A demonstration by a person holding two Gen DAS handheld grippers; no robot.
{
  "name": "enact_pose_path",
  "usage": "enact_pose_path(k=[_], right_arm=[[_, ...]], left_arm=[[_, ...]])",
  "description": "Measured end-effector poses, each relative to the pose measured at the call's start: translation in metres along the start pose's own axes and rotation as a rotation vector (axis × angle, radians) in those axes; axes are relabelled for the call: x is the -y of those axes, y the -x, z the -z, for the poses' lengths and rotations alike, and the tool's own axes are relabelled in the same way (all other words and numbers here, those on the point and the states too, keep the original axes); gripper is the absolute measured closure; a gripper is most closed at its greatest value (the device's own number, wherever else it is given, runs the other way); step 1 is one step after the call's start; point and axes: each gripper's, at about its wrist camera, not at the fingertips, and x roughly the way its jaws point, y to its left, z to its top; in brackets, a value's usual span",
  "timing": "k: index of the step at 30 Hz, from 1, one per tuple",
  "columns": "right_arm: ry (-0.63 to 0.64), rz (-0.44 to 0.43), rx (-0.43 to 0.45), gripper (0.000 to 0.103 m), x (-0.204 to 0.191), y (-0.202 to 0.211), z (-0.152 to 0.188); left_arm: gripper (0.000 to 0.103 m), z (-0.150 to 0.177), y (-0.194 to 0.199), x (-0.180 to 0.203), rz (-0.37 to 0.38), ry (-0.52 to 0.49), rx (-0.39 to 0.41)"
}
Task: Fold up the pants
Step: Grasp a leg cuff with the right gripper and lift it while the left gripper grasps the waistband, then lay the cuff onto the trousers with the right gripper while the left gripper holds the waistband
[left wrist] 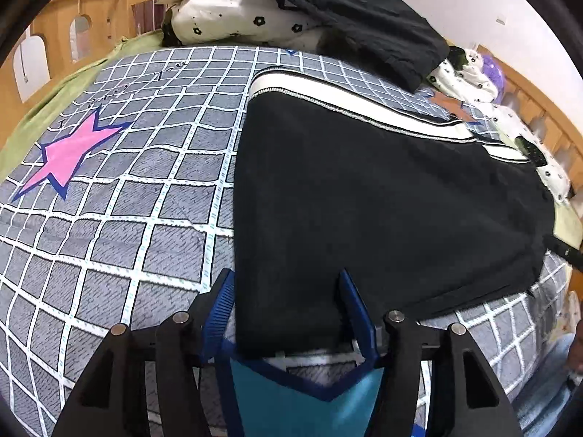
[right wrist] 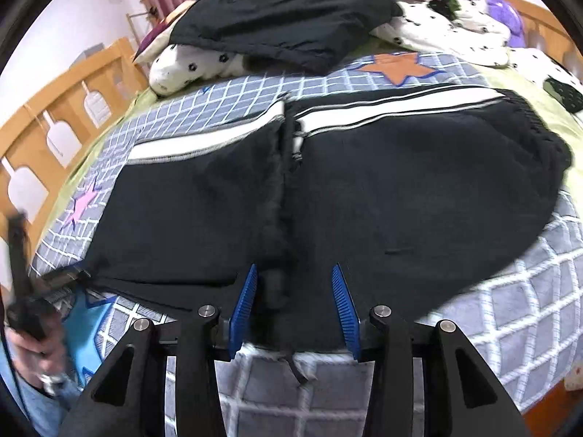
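Black pants (right wrist: 364,189) with a white side stripe lie flat on the grey checked bedspread (left wrist: 127,200), one half folded over the other along a seam in the middle. In the left wrist view the pants (left wrist: 382,200) fill the right half. My left gripper (left wrist: 286,280) is open, its blue fingers either side of the pants' near left corner. My right gripper (right wrist: 293,273) is open, its fingers astride the near edge at the fold seam. The left gripper also shows in the right wrist view (right wrist: 62,280) at the pants' left corner.
A second black garment (right wrist: 284,22) lies on a white flowered pillow (right wrist: 189,65) at the head of the bed. Wooden bed rails (right wrist: 54,109) run along the left side. A flowered quilt (right wrist: 455,25) and a purple plush are piled at the far right.
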Motion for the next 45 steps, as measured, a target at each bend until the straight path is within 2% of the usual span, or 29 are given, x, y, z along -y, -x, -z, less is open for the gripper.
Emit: enact_pose_path(k=[2, 3, 4, 5, 8, 11, 14, 18, 21, 22, 24, 26, 28, 29, 30, 31, 32, 34, 35, 40, 41, 45], right_arm=[[0.003, 0.057, 0.063, 0.060, 0.021, 0.024, -0.005], [-0.006, 0.081, 0.088, 0.054, 0.034, 0.034, -0.006], [-0.024, 0.112, 0.113, 0.045, 0.049, 0.044, -0.009], [-0.055, 0.147, 0.139, 0.041, 0.069, 0.052, -0.012], [-0.182, 0.198, 0.156, 0.038, 0.127, 0.059, -0.018], [-0.301, 0.133, 0.144, 0.038, 0.174, 0.046, -0.022], [-0.418, 0.058, 0.135, 0.038, 0.210, 0.022, -0.023], [-0.480, 0.012, 0.137, 0.038, 0.231, -0.008, -0.030], [-0.498, -0.002, 0.125, 0.038, 0.240, -0.032, -0.040], [-0.499, -0.005, 0.123, 0.038, 0.241, -0.040, -0.044], [-0.493, -0.005, 0.132, 0.038, 0.243, -0.049, -0.053], [-0.499, 0.002, 0.137, 0.038, 0.244, -0.056, -0.060], [-0.522, 0.012, 0.139, 0.041, 0.246, -0.061, -0.067], [-0.526, 0.030, 0.138, 0.047, 0.246, -0.061, -0.070], [-0.518, 0.059, 0.137, 0.062, 0.243, -0.061, -0.073], [-0.496, 0.066, 0.145, 0.076, 0.238, -0.059, -0.077], [-0.463, 0.061, 0.172, 0.081, 0.230, -0.050, -0.081], [-0.398, 0.078, 0.247, 0.087, 0.209, -0.028, -0.088], [-0.367, 0.088, 0.280, 0.087, 0.195, -0.016, -0.094], [-0.248, 0.099, 0.381, 0.088, 0.125, 0.038, -0.129], [-0.222, 0.091, 0.385, 0.088, 0.112, 0.047, -0.135], [-0.150, -0.013, 0.409, 0.088, 0.058, 0.073, -0.147]], left_arm=[[0.046, -0.009, 0.004, -0.004, 0.023, 0.017, -0.019], [0.046, -0.012, 0.006, -0.006, 0.027, 0.022, -0.014], [0.046, -0.016, 0.009, -0.007, 0.021, 0.025, 0.000], [0.046, -0.020, 0.011, -0.008, 0.012, 0.028, 0.017], [0.046, -0.031, 0.013, -0.009, 0.020, 0.038, 0.041], [0.046, -0.044, 0.003, -0.011, 0.056, 0.049, 0.028], [0.046, -0.059, -0.010, -0.010, 0.043, 0.043, 0.010], [0.046, -0.084, -0.033, -0.024, 0.063, 0.084, -0.006], [0.048, -0.098, -0.060, -0.039, 0.146, 0.129, -0.079], [0.048, -0.101, -0.069, -0.044, 0.184, 0.148, -0.100], [0.048, -0.106, -0.075, -0.048, 0.222, 0.155, -0.072], [0.049, -0.114, -0.083, -0.049, 0.262, 0.156, -0.075], [0.055, -0.123, -0.091, -0.049, 0.285, 0.174, -0.096], [0.066, -0.127, -0.093, -0.049, 0.297, 0.191, -0.102], [0.080, -0.131, -0.095, -0.048, 0.289, 0.213, -0.110], [0.086, -0.132, -0.090, -0.044, 0.256, 0.240, -0.091], [0.090, -0.133, -0.080, -0.035, 0.250, 0.241, -0.054], [0.091, -0.135, -0.059, -0.019, 0.194, 0.185, -0.001], [0.091, -0.138, -0.051, -0.015, 0.193, 0.179, 0.015], [0.091, -0.163, -0.010, -0.036, 0.330, 0.284, 0.041], [0.091, -0.167, -0.002, -0.041, 0.339, 0.297, 0.043], [0.091, -0.185, 0.045, -0.070, 0.231, 0.251, 0.099]])
